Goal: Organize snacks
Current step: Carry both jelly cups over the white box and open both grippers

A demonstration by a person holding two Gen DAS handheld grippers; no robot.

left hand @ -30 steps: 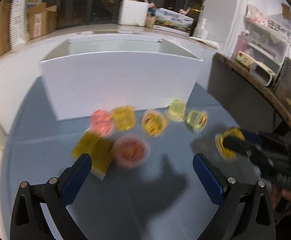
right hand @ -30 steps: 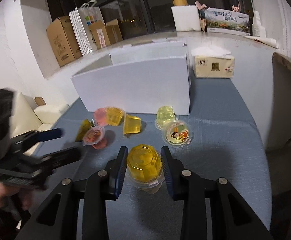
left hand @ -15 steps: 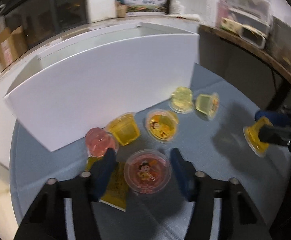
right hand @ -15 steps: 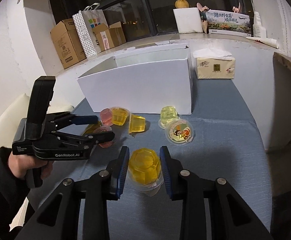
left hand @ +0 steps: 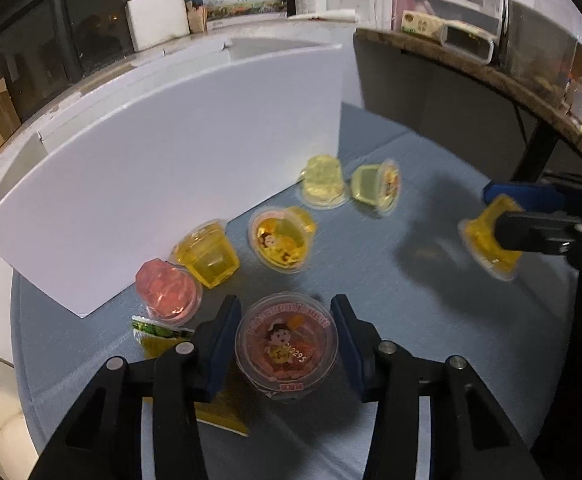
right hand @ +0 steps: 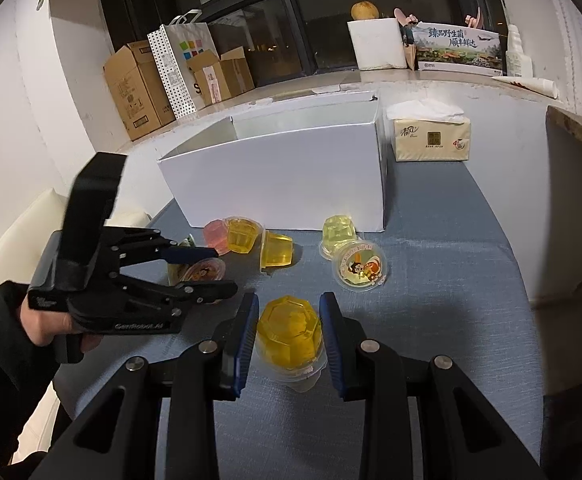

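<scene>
A pink jelly cup (left hand: 287, 344) with a cartoon lid sits on the blue-grey table, between the blue pads of my left gripper (left hand: 284, 302). Its jaws are closing and both pads touch the cup's rim. The right wrist view shows the same left gripper (right hand: 223, 271) around that cup (right hand: 203, 272). My right gripper (right hand: 288, 300) is shut on an upturned orange-yellow jelly cup (right hand: 289, 332), held just above the table. Several more jelly cups lie before the open white box (left hand: 171, 152): a pink one (left hand: 167, 288), a yellow one (left hand: 207, 252) and a cartoon-lidded one (left hand: 281, 240).
A yellow snack packet (left hand: 159, 336) lies under my left fingers. Two pale yellow cups (left hand: 323, 180) rest near the box's right corner. A tissue pack (right hand: 431, 138) stands right of the white box (right hand: 283, 176). Cardboard boxes line the windowsill; a dark shelf edges the right side.
My left gripper swung in over the pink cartoon cup, rolled, and its jaws came from wide apart to the cup's rim. The right gripper stayed put, still holding the orange-yellow cup.
</scene>
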